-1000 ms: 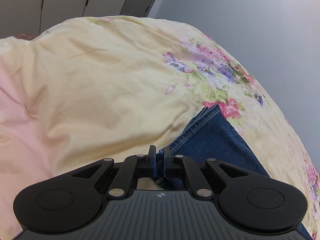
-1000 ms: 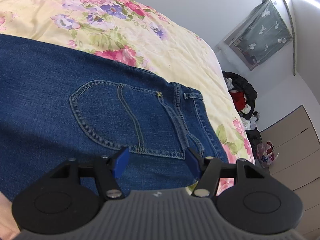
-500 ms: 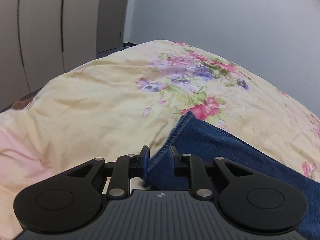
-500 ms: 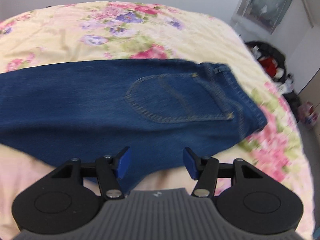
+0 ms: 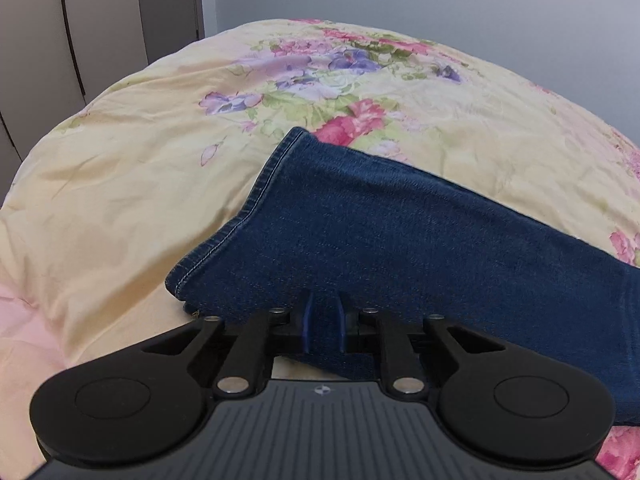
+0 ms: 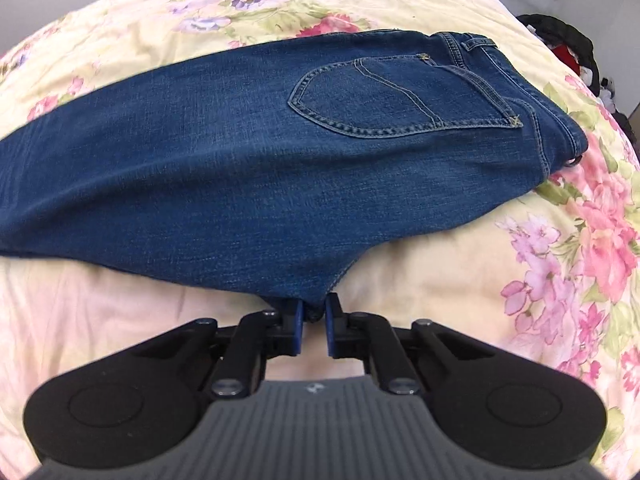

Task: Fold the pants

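Observation:
Blue jeans (image 6: 248, 152) lie lengthwise across a floral bed cover (image 6: 460, 248), folded leg on leg, back pocket up and waistband at the far right. My right gripper (image 6: 311, 316) is shut on the jeans' near edge at the crotch curve. In the left wrist view the leg end (image 5: 400, 232) with its stitched hem points to the far left. My left gripper (image 5: 322, 322) is shut on the near edge of that leg, a little way in from the hem.
The cream bed cover (image 5: 140, 184) spreads around the jeans on all sides. Grey wardrobe doors (image 5: 80, 20) stand beyond the bed at the left. A dark pile of clothes (image 6: 568, 44) lies off the bed's far right corner.
My right gripper has drawn back to the jeans' near edge and closed on it. My left gripper has shifted from the hem corner along the leg's edge, with more of the leg in view.

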The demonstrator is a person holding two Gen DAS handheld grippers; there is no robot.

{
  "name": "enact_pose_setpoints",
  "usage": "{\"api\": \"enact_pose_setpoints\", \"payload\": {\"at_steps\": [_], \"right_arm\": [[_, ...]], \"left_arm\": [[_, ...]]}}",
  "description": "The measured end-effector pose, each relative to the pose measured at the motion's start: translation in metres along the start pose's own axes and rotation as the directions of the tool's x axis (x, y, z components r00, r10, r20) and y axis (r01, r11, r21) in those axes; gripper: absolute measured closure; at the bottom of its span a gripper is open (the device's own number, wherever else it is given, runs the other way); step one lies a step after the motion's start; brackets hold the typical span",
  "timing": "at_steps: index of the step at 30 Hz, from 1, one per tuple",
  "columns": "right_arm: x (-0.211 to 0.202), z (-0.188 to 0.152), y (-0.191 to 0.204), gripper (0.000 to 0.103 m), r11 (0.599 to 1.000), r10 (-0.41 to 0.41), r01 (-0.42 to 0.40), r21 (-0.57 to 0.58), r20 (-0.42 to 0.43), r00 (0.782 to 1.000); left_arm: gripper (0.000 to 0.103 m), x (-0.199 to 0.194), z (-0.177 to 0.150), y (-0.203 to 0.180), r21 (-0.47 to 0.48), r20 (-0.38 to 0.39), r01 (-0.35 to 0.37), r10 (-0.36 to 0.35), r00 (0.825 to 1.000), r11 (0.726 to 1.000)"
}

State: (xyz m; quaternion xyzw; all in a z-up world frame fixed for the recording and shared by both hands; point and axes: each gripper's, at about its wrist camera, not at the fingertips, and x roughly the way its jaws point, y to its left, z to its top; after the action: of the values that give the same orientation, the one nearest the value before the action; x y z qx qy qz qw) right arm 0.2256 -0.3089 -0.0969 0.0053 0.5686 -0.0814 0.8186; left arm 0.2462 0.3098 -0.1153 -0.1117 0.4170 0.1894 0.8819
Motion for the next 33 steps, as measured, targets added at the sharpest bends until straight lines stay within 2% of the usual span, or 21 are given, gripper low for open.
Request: {"api": "enact_pose_setpoints", "payload": {"at_steps": [6,7,10,13,16,22,29,33], "right_arm": [[-0.001,-0.001,-0.005,0.100,0.999,0.025,-0.026,-0.020,-0.040,0.999],[-0.006,0.000,-0.007,0.096,0.999,0.025,-0.025,-0.023,-0.032,0.999],[-0.026,0.003,-0.011,0.088,0.998,0.016,-0.014,-0.055,0.039,0.999],[-0.040,0.016,-0.011,0.087,0.996,0.042,-0.032,-0.079,0.117,0.992],[-0.040,0.034,-0.002,0.087,0.993,0.064,-0.045,-0.112,0.178,0.982],[-0.020,0.069,0.028,0.087,0.984,0.090,-0.053,-0.170,0.218,0.972],[0.016,0.094,0.062,0.087,0.977,0.056,-0.015,-0.213,0.186,0.981],[0.043,0.104,0.065,0.087,0.981,0.053,-0.023,-0.193,0.151,0.987]], "left_arm": [[0.090,-0.003,0.006,-0.003,0.013,0.001,-0.026,0.026,1.000,1.000],[0.089,-0.006,0.008,-0.004,0.018,0.008,-0.027,0.027,1.000,0.999],[0.088,-0.014,0.014,-0.006,0.018,0.009,-0.023,0.022,1.000,1.000],[0.088,-0.028,0.019,-0.013,0.024,0.021,0.000,-0.001,1.000,1.000],[0.086,-0.040,0.021,-0.026,0.073,0.027,0.031,-0.033,0.999,0.997],[0.083,-0.053,0.015,-0.061,0.176,0.010,0.075,-0.078,0.997,0.981],[0.082,-0.036,0.005,-0.106,0.256,-0.041,0.150,-0.144,0.989,0.955],[0.082,-0.019,-0.002,-0.132,0.294,-0.076,0.183,-0.168,0.983,0.938]]}}
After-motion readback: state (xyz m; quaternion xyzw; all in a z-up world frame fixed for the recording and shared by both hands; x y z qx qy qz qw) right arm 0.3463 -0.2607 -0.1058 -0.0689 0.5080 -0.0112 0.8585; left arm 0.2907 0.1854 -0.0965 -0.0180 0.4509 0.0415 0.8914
